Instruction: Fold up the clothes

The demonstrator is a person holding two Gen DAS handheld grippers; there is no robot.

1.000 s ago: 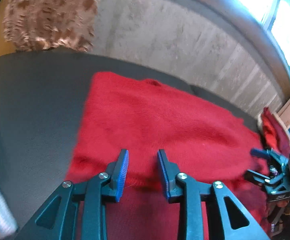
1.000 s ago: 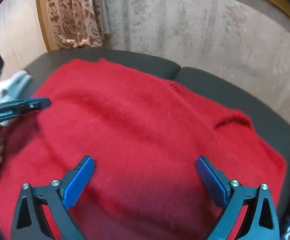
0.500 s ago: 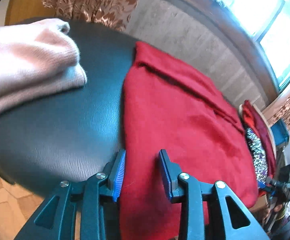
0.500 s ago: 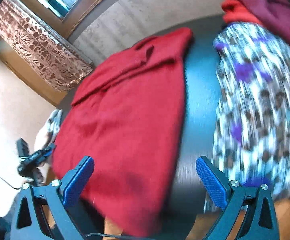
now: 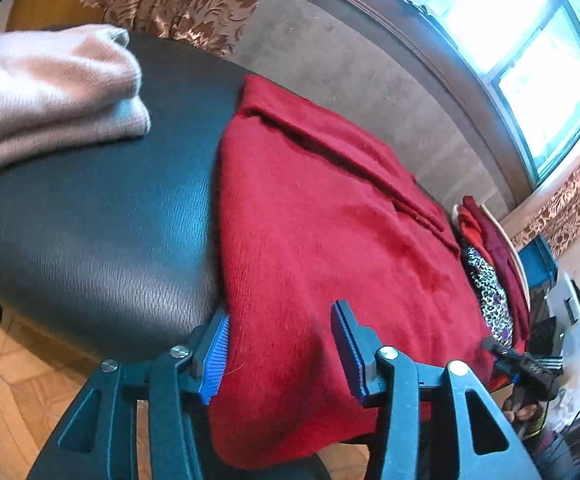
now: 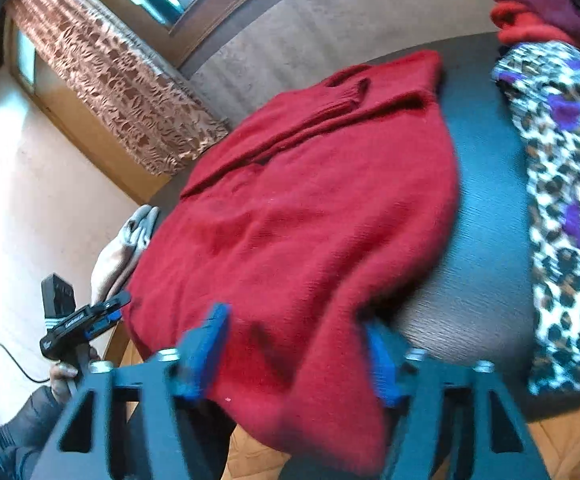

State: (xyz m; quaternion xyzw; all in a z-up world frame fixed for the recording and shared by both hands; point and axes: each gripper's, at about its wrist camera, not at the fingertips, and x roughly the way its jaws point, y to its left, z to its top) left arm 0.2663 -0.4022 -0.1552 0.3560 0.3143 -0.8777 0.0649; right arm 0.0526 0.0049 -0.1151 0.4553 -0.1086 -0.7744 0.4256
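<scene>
A red knit sweater lies spread on a black padded bench, its near hem hanging over the front edge; it also shows in the right wrist view. My left gripper is open, its jaws on either side of the hem's left corner. My right gripper is open, its jaws on either side of the hem's right corner. Neither is closed on the cloth. The left gripper also shows far left in the right wrist view, and the right gripper far right in the left wrist view.
A folded pale pink garment lies on the bench's left end. A leopard-print garment and dark red clothes lie at the right end. A concrete wall, curtains and a window are behind. Wooden floor is below.
Both grippers pulled back from above the sweater to its near hem at the bench's front edge. The right gripper's jaws have narrowed; the left's have widened slightly.
</scene>
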